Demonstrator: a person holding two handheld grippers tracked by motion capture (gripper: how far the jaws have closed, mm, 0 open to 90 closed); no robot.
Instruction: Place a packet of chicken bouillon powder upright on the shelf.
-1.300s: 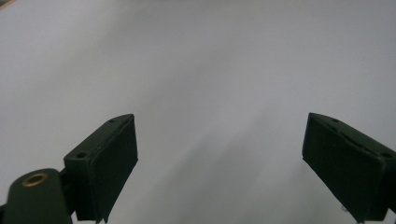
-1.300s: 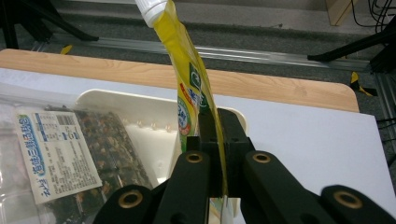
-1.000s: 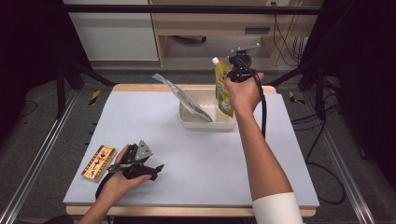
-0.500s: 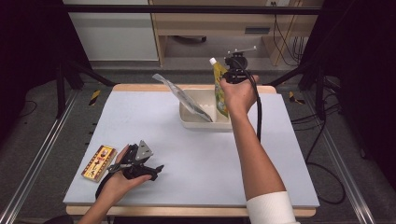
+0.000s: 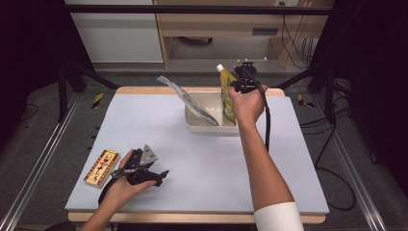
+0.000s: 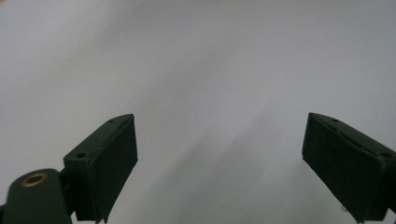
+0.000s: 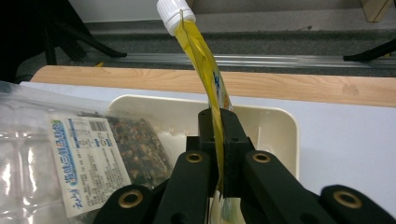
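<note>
Right hand-held gripper clamping flat on the yellow spout pouch, jaws pressed together on its lower body. Pouch standing nearly upright, white cap at top, leaning slightly toward the far edge of the desk. In the high view, pouch hanging over the right part of the cream tray, lower end dipping inside the tray's walls; whether touching the tray floor, cannot tell. Right hand wrapping the gripper body just beside the pouch, cable trailing down along the forearm. Clear snack packet leaning in the tray's left part, tilting up and out over the left rim; in the right gripper view, showing a white printed label and dark contents. Left hand-held gripper resting low near the front left of the desk, held in the left hand, well apart from the tray. Jaws standing wide apart in the left gripper view, gripping nothing, bare desk surface between them. Small orange box lying flat just beside the left hand, on its outer side.
</note>
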